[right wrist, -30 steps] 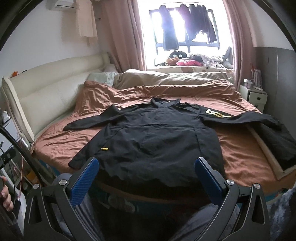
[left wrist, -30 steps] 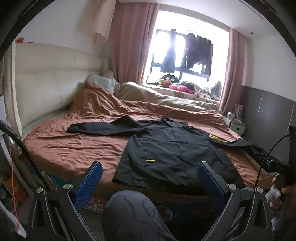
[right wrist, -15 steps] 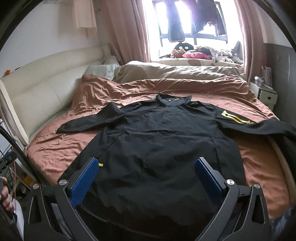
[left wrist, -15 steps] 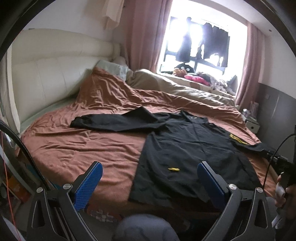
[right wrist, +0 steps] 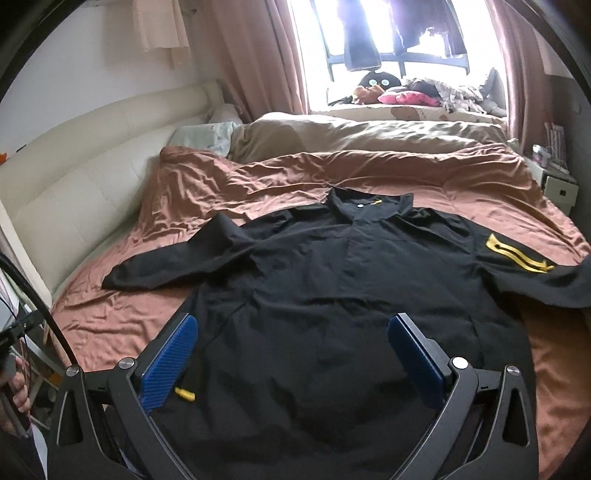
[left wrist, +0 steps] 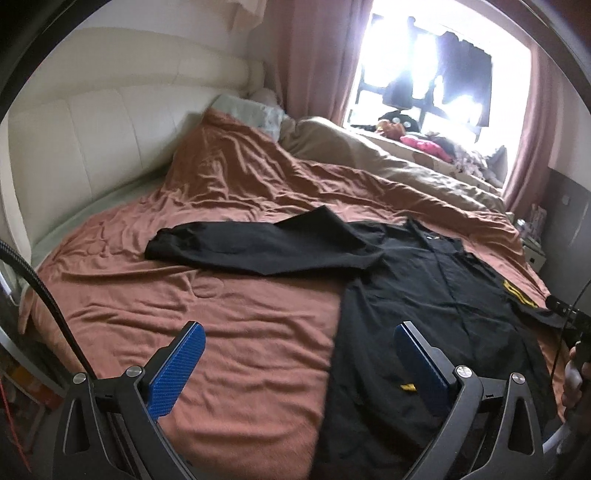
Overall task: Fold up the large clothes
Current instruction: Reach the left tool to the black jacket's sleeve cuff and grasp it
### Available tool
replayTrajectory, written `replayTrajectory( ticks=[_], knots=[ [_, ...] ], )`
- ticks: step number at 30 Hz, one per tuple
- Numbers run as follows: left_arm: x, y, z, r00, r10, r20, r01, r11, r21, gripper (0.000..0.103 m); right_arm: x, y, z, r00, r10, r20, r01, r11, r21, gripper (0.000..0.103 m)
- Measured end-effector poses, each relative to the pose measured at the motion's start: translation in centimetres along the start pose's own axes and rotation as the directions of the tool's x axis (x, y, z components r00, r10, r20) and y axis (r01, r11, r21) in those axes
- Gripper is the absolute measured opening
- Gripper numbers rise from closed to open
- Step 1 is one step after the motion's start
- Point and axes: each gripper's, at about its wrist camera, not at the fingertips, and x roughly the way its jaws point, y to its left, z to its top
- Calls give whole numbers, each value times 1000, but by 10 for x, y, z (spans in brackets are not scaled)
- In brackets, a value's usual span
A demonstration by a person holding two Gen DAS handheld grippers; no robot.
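Right wrist – black shirt (right wrist: pixel 332 295) flat on bed (right wrist: pixel 498 177) – both jaws spread, empty.

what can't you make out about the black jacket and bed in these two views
- Black jacket hem: both views, hidden behind the open left gripper and open right gripper frames.
- Sleeve with the yellow stripes: its cuff is cut off by the right edge of the right wrist view.
- Small yellow tag: too small to read in either view.
- Clothes hanging at the window: washed out by backlight.
- Brown bedspread near edge: hidden by the gripper frames.
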Motion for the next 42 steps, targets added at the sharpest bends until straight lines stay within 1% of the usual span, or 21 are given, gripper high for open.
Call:
replayTrajectory(
  ticks=[2, 3, 5, 7, 10, 12, 14, 15, 17, 18, 20, 24, 27, 30, 35, 36, 38, 39, 40, 41, 42],
  knots=[
    [15, 11, 9, 1000, -1, -12, 0, 1000, -21, 96, 14, -4, 6, 1000, 16, -12, -15, 1000, 15, 103],
    [22, 16, 13, 1000, 0, -17, -1, 1000, -30, 95, 22, -6, 8, 999, 26, -22, -26, 999, 18, 101],
    [36, 28, 22, 1000, 8, -27, -10, 999, -51, 87, 38, -8, 13, 999, 25, -47, -25, 1000, 12, 88],
    [51, 39, 30, 999, 14, -32, -17, 998, -68, 82, 56, -12, 22, 997, 17, -70, -16, 1000, 13, 83],
    [69, 59, 42, 999, 31, -37, -34, 994, -104, 76, 77, -14, 32, 996, 17, -88, -15, 1000, 25, 81],
    [81, 73, 50, 999, 41, -34, -45, 991, -123, 74, 90, -15, 38, 995, 12, -102, -10, 1000, 26, 79],
    [95, 88, 57, 998, 38, -42, -44, 987, -154, 68, 109, -13, 44, 992, 24, -126, -21, 1000, 22, 73],
    [102, 95, 60, 998, 45, -48, -53, 985, -165, 65, 117, -10, 49, 991, 28, -134, -25, 999, 22, 72],
    [118, 111, 66, 996, 59, -63, -70, 979, -191, 50, 133, -10, 55, 988, 31, -148, -28, 999, 25, 71],
    [126, 118, 68, 995, 60, -74, -74, 976, -206, 49, 141, -10, 57, 987, 36, -157, -32, 999, 27, 70],
    [144, 135, 71, 992, 83, -94, -104, 966, -238, 48, 156, -10, 62, 985, 38, -170, -35, 999, 23, 64],
    [178, 166, 74, 987, 89, -132, -125, 949, -290, 48, 183, -8, 66, 981, 34, -189, -34, 999, 3, 64],
    [204, 187, 75, 980, 107, -169, -157, 936, -316, 48, 198, -6, 69, 980, 27, -197, -31, 999, -16, 63],
    [230, 206, 73, 972, 109, -209, -178, 922, -345, 48, 213, -1, 72, 979, 30, -201, -35, 999, -20, 63],
    [263, 229, 68, 955, 139, -261, -227, 911, -345, 48, 244, 13, 82, 978, 33, -206, -40, 999, -30, 62],
    [269, 232, 66, 950, 143, -278, -237, 909, -342, 49, 251, 18, 84, 978, 37, -206, -45, 998, -34, 60],
    [284, 236, 63, 940, 139, -312, -246, 908, -339, 49, 270, 28, 87, 974, 39, -225, -50, 998, -42, 50],
    [288, 237, 64, 939, 147, -311, -252, 910, -328, 49, 278, 31, 88, 971, 43, -235, -54, 998, -39, 47],
    [290, 236, 66, 939, 164, -303, -259, 916, -308, 49, 288, 34, 89, 966, 46, -253, -56, 998, -30, 38],
    [293, 235, 70, 936, 179, -302, -267, 921, -283, 49, 300, 36, 90, 960, 54, -273, -61, 998, -18, 32],
    [296, 234, 73, 934, 185, -307, -271, 925, -266, 49, 310, 38, 92, 956, 66, -286, -71, 997, -5, 31]
  ],
)
